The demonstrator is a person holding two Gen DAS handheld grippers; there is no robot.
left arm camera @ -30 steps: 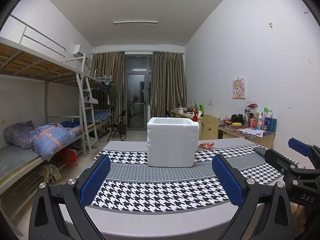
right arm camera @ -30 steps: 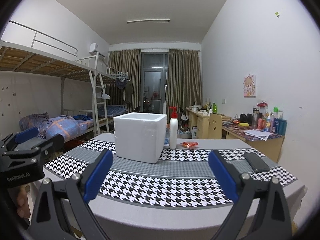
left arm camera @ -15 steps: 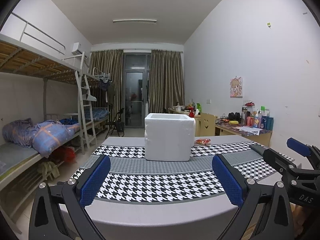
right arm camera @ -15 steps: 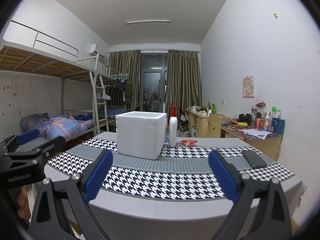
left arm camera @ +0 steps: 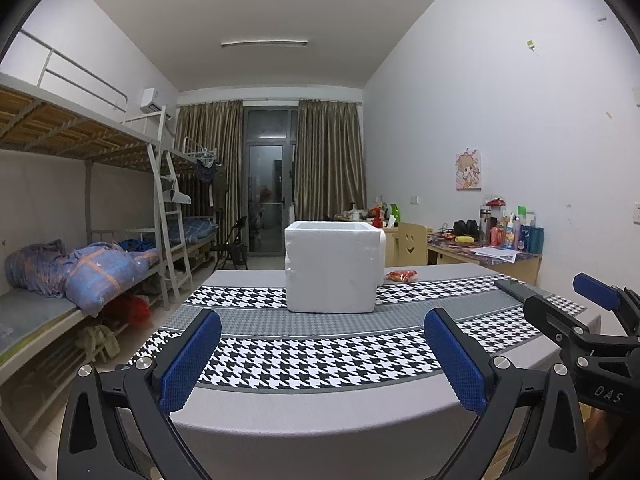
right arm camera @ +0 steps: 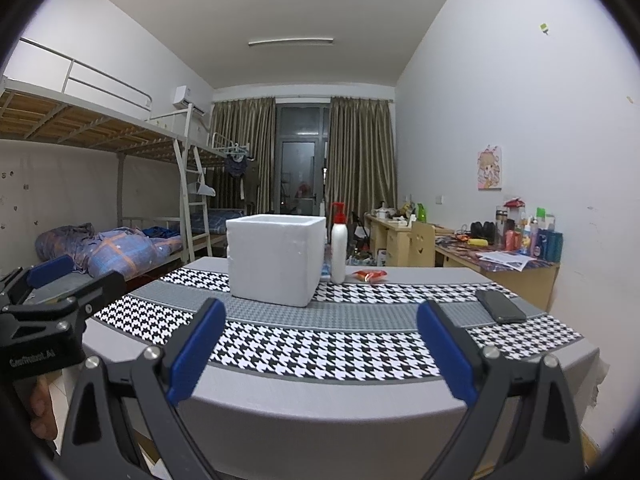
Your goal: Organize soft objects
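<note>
A white foam box (left arm camera: 334, 266) (right arm camera: 276, 258) stands open-topped on the houndstooth cloth in the middle of the table. Behind it and to the right lies a small red soft packet (left arm camera: 401, 275) (right arm camera: 370, 275). My left gripper (left arm camera: 320, 356) hangs open over the table's near edge, nothing between its blue pads. Level with it, my right gripper (right arm camera: 318, 346) is open and empty too. Each gripper shows at the edge of the other's view.
A white pump bottle (right arm camera: 338, 243) stands just right of the box. A black phone (right arm camera: 500, 306) lies on the cloth at the right. The grey table (left arm camera: 320, 420) ends close in front. Bunk beds (left arm camera: 80, 272) line the left wall, cluttered desks (right arm camera: 496, 256) the right.
Both grippers have drawn back from the table and sunk a little. The box looks smaller and the table's near edge has come into view. Both stay open.
</note>
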